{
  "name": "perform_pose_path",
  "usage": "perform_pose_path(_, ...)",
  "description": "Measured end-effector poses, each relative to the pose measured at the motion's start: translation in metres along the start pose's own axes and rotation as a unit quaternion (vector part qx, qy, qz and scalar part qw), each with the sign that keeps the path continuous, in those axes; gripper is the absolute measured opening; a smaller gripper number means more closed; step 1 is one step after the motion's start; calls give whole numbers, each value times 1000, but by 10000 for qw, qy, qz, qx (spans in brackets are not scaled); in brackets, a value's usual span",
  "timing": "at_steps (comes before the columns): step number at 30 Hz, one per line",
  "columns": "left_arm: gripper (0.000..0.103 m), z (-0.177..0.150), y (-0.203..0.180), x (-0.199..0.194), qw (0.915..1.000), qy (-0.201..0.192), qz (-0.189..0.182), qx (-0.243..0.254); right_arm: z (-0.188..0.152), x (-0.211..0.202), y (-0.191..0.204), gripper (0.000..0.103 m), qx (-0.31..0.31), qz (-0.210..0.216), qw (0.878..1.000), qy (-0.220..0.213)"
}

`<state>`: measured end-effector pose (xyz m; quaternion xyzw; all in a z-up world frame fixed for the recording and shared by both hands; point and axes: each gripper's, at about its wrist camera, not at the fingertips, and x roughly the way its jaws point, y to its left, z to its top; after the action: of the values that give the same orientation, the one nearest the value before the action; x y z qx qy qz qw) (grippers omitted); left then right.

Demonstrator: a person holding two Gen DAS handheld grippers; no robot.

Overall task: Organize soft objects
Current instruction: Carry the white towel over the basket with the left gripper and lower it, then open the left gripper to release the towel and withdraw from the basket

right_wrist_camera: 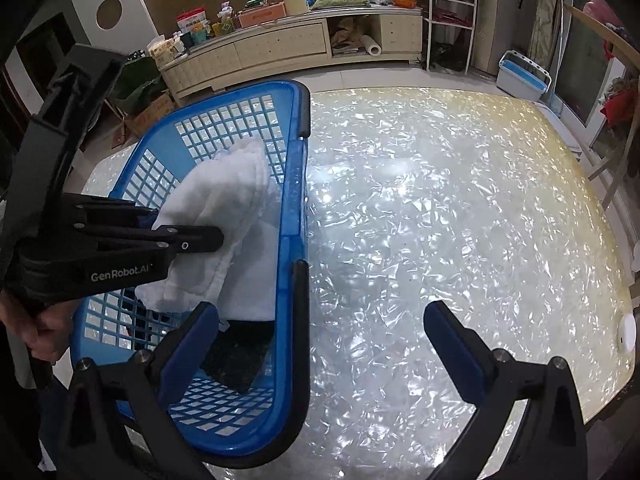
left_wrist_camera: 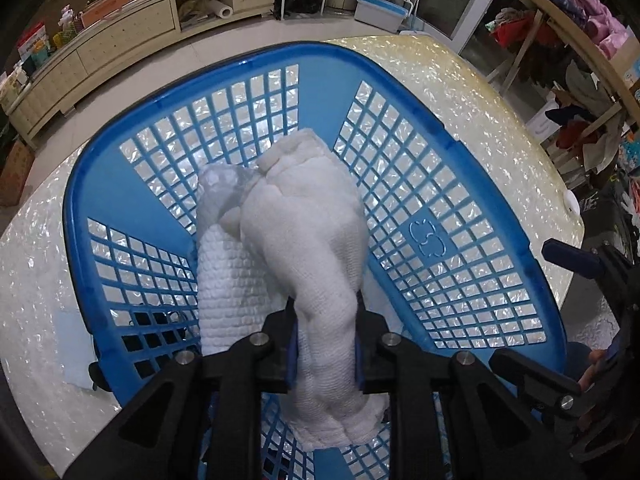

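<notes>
1. Left wrist view: one blue basket (left_wrist_camera: 492, 216) sits on one shiny pearl-patterned table (left_wrist_camera: 480, 92). Two white cloths show. The left gripper (left_wrist_camera: 326, 344) has its jaws pinched onto a white towel (left_wrist_camera: 308, 232), which it holds above the basket's inside. A second, waffle-textured cloth (left_wrist_camera: 228, 280) lies beneath it, on the left of the basket.

2. In the same view the basket's far rim runs close to the table's far edge. Bare tabletop lies to the right of the basket, and floor beyond the table.

3. Right wrist view: the right gripper (right_wrist_camera: 320, 320) has its jaws spread wide with nothing between them. One finger hangs over the near end of the basket (right_wrist_camera: 296, 200), the other over the table (right_wrist_camera: 440, 200).

4. Here the left gripper (right_wrist_camera: 192, 240) shows from the side, clamped on the towel (right_wrist_camera: 224, 200) over the basket.

5. Only this view shows the wide bare stretch of table right of the basket, a dark item (right_wrist_camera: 240, 360) on the basket floor at its near end, and one white disc (right_wrist_camera: 628, 332) at the table's right edge. The waffle texture shows only in the left view.
</notes>
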<state>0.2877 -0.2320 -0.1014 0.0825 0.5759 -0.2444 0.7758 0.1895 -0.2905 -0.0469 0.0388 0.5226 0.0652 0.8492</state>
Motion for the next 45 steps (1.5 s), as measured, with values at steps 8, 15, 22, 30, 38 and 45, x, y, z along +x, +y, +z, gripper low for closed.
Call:
perform_pose_path(8, 45, -1, -16, 8, 9999, 68, 70, 108, -2, -5, -4, 103, 23, 14, 10000, -37)
perform_pose_path(15, 77, -4, -34, -4, 9990, -187, 170, 367, -6, -17, -7, 103, 70, 30, 9999, -132)
perform_pose_path(22, 77, -14, -44, -44, 9960, -584, 356, 566, -10, -35, 2, 103, 69, 10, 9996, -268)
perform_pose_path(30, 85, -46, -37, -100, 9922, -1081, 391, 475, -16, -64, 22, 103, -15, 24, 9985, -541)
perform_pose_path(38, 103, -84, -14, -145, 9837, -1547, 827, 397, -21, -84, 55, 103, -250, 85, 9971, -711)
perform_pose_path(45, 103, -119, 15, -172, 9826, -1642, 866, 92, -24, -86, 93, 103, -561, 204, 9954, -751)
